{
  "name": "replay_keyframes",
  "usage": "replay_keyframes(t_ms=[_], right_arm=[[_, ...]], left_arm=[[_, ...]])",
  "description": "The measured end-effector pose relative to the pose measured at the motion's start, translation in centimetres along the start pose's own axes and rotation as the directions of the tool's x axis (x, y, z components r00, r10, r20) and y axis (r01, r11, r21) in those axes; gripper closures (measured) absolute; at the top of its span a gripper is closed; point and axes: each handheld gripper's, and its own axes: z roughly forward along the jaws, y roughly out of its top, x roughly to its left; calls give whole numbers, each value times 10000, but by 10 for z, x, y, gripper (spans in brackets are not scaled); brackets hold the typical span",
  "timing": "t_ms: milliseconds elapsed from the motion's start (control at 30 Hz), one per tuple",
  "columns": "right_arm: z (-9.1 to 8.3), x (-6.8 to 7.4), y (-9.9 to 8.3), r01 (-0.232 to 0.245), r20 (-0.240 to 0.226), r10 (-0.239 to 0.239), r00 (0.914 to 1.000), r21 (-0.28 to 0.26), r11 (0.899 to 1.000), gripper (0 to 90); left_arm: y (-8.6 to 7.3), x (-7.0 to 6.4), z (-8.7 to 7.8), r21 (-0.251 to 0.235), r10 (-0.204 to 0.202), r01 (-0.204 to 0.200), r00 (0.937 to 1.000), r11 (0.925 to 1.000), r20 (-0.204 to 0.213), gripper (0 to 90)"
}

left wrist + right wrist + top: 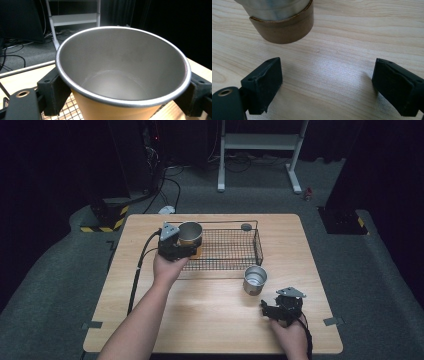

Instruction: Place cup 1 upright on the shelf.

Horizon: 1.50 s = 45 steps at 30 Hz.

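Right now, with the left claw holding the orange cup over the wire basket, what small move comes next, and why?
Probably lower the orange cup into the wire basket: the left claw grips it above the basket's left end.

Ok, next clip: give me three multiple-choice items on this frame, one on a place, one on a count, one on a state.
1. Where is the orange cup?
A. above the wire basket's left end
B. on the floor
C. beside the right gripper

2. How many cups are in view?
A. one
B. two
C. four

3. How is the right gripper?
A. shut on a cup
B. open
C. shut on the basket

Answers:
1 A, the left gripper holds it there.
2 B, the orange one and a steel cup on the table.
3 B, its fingers stand apart over bare wood.
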Motion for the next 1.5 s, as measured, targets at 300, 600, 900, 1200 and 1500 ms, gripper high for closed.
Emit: replay_keyframes(t_ms=[300, 600, 900, 1200, 1500], right_arm=[[0, 0, 0, 0, -2, 0, 10000, 0, 10000, 95], [0, 0, 0, 0, -1, 0, 10000, -3, 10000, 95], [0, 0, 0, -3, 0, 3, 10000, 0, 10000, 95], [0, 0, 0, -2, 0, 2, 10000, -1, 10000, 95], [0, 0, 0, -2, 0, 2, 10000, -1, 10000, 95]], left_arm=[[-2, 12, 16, 35, -316, 317, 9990, 9995, -305, 141], [-10, 16, 29, 128, -563, 566, 9981, 9983, -269, 141], [-20, 19, 44, 483, -581, 599, 9975, 9970, -393, 141], [-31, 18, 53, 794, -582, 611, 9976, 9950, -376, 141], [-40, 19, 58, 1224, -584, 652, 9966, 9903, -587, 141]])
